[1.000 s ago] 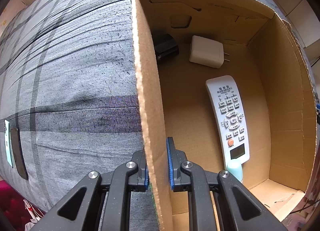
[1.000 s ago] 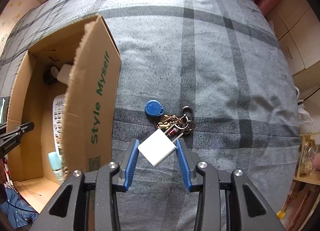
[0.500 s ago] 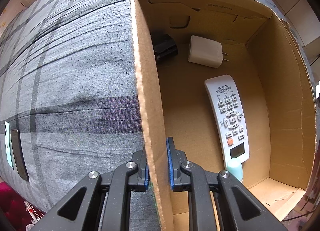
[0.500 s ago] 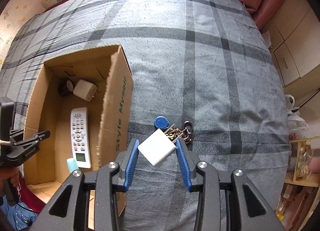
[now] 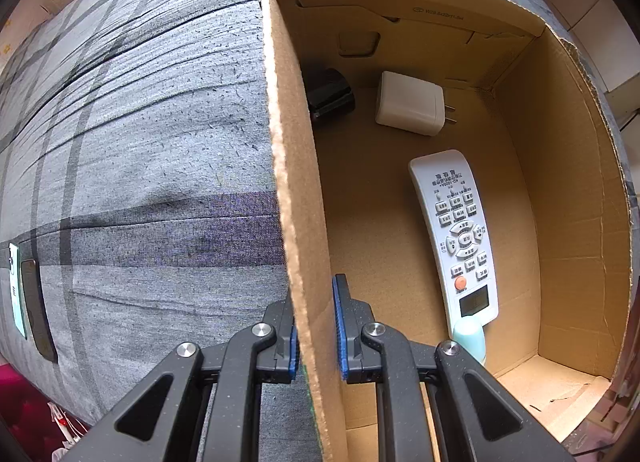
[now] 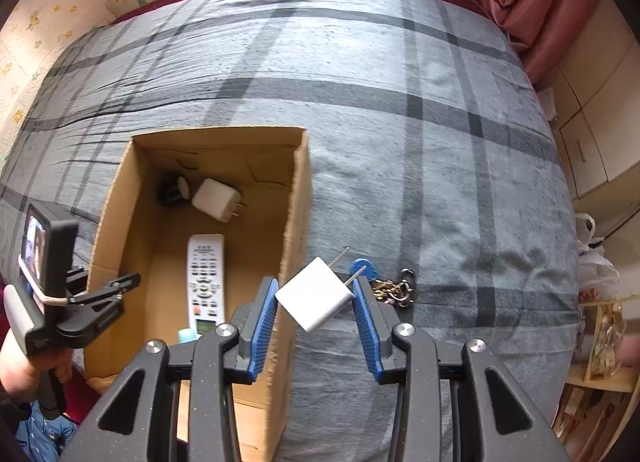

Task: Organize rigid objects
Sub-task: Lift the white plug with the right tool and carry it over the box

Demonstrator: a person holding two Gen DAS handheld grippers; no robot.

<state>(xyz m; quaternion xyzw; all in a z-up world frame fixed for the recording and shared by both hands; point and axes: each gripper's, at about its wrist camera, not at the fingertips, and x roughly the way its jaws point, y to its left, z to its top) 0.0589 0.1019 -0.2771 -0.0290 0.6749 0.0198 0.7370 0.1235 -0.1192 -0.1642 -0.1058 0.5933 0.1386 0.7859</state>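
The right tongs [image 6: 314, 302] grip a white charger [image 6: 314, 295] beside the box [image 5: 298, 182] whose wall the left tongs [image 5: 316, 332] pinch, a remote [image 6: 205, 278] and another charger [image 6: 216, 198] already inside, keys [image 6: 390, 288] left just ahead on the bed.

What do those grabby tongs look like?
Both tongs, left and right, have black speckled arms shaped like open triangles, with shiny silver bolts at the joints. Their fingertips wear ribbed blue pads. From the right view, the left tool also has a black handle and a small camera with a lit screen.
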